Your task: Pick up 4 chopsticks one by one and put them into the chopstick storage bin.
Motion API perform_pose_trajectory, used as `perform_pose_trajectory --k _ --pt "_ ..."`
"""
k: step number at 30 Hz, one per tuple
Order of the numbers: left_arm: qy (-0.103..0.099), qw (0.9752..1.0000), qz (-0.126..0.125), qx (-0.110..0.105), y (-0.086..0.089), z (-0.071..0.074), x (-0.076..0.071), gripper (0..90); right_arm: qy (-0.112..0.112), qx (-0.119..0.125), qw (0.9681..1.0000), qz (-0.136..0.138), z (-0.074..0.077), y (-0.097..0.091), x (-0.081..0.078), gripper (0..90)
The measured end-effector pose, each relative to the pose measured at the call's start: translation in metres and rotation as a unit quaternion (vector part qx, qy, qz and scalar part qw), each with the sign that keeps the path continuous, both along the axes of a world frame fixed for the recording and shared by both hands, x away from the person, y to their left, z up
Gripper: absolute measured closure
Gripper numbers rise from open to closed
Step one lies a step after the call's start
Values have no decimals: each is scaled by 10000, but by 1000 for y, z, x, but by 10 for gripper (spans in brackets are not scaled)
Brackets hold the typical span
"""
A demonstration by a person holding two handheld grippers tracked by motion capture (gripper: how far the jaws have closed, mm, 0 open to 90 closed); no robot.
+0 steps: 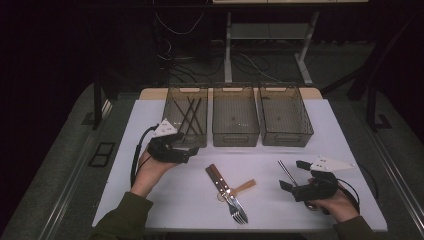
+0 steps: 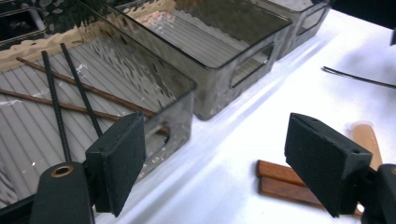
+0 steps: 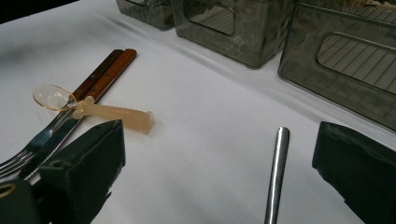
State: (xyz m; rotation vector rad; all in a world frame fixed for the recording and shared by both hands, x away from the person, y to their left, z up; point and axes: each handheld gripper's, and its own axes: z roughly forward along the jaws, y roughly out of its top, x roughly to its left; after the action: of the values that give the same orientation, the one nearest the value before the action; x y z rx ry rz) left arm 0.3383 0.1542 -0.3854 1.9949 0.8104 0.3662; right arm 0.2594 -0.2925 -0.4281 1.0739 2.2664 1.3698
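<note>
Metal chopsticks (image 1: 287, 172): 2 thin rods on the white counter (image 1: 175, 200), near its right end, one lying between the jaws of the right hand-held gripper (image 1: 292, 175)
Right hand-held gripper: wide, nothing held, jaws either side of the rod (image 3: 276, 172)
Left hand-held gripper (image 2: 219, 172): wide and empty, just in front of the left bin (image 1: 186, 116)
Left bin: already holds 4 chopsticks (image 2: 70, 93), so likely the target
Forks (image 1: 231, 192): 2, wooden handles, mid-counter, a small clear spoon (image 3: 93, 108) across them
Doing it well: lower until the pads flank the rods, gather both, close slowly so neither rolls out
</note>
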Motion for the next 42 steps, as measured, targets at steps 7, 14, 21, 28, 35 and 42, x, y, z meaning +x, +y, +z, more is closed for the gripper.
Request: perform_pose_trajectory --k 7,14,21,28,35,42 --pt "-48 9999 -80 -113 7 -14 -20 175 12 -33 10000 1 0 0 -1 28" --pt "-2 9997 -255 -51 11 -29 -40 153 -6 -88 10000 -15 1 0 0 28" --pt "93 9991 -407 -120 14 -37 -55 133 108 -235 9997 -51 4 -1 0 28" --pt "150 9984 -541 -116 14 -44 -63 78 255 -395 9989 -55 11 -1 -3 59" --pt "276 9979 -587 -66 10 -49 -68 0 410 -497 9979 -99 11 -2 -5 236" --pt "279 9979 -589 -17 9 -49 -69 0 572 -561 9968 -78 11 -5 -5 399"
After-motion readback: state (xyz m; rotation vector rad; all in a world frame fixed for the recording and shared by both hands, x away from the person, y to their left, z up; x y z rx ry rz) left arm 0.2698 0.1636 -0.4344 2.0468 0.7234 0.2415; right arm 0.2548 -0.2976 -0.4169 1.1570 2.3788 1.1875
